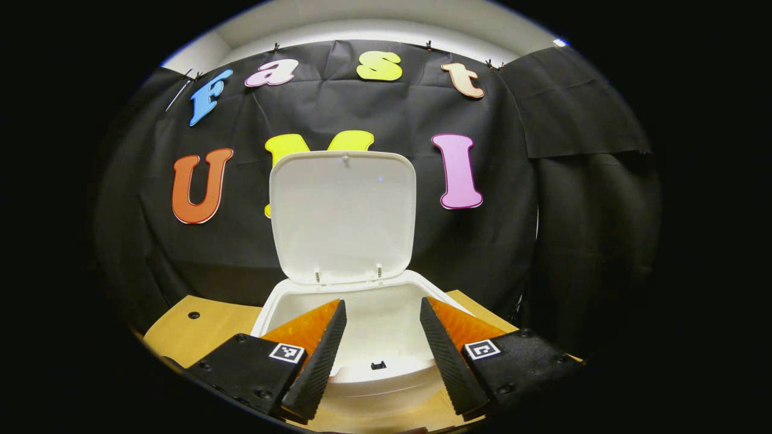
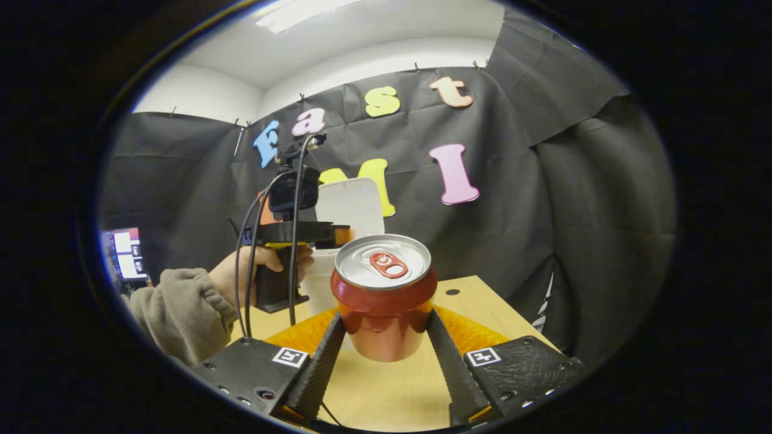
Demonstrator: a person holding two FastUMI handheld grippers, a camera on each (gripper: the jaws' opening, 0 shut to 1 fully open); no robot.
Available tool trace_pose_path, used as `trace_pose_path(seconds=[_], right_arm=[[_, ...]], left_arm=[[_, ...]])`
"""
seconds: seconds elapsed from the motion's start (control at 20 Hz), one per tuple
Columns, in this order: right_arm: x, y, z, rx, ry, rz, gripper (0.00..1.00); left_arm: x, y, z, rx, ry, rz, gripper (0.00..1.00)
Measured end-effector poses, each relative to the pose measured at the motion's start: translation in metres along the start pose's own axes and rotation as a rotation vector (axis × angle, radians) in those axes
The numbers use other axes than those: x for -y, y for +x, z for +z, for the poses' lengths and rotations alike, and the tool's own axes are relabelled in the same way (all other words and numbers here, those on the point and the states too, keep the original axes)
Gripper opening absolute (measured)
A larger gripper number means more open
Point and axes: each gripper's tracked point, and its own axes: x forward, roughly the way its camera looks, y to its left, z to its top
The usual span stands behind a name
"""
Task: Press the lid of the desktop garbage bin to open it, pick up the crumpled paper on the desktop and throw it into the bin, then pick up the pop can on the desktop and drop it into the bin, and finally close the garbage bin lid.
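The white desktop bin (image 1: 422, 288) stands on the wooden table with its lid (image 1: 342, 217) swung upright at the back. My left gripper (image 1: 383, 301) hangs open just over the bin's front rim, with nothing between its fingers. In the right gripper view, a red pop can (image 2: 384, 301) with a silver top stands upright between my right gripper's (image 2: 386, 314) fingers, and both press on its sides. I cannot tell whether its base touches the table. Farther back on the left, a hand holds the left gripper (image 2: 295, 235) in front of the bin's lid (image 2: 356, 205).
The light wooden table (image 1: 193, 337) has a small dark hole (image 1: 193, 314) near its far left corner. A grey sleeve (image 2: 181, 310) reaches in from the left of the right gripper view. Black cloth walls close off the back and the right side.
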Motion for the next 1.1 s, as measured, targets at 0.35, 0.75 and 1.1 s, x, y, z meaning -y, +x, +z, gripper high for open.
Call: trace_pose_path(seconds=[0.35,0.75,1.1], right_arm=[[-0.003,0.007,-0.014,-0.025,-0.05,-0.03,0.8],[-0.017,0.002,-0.046,-0.087,-0.137,-0.08,0.8],[-0.044,0.0,-0.042,-0.073,-0.141,-0.061,0.8]], left_arm=[[-0.025,-0.071,0.002,0.074,-0.021,0.088,0.97],[-0.08,-0.175,-0.011,0.115,-0.015,0.185,0.96],[-0.119,-0.237,-0.053,0.068,0.028,0.277,0.97]])
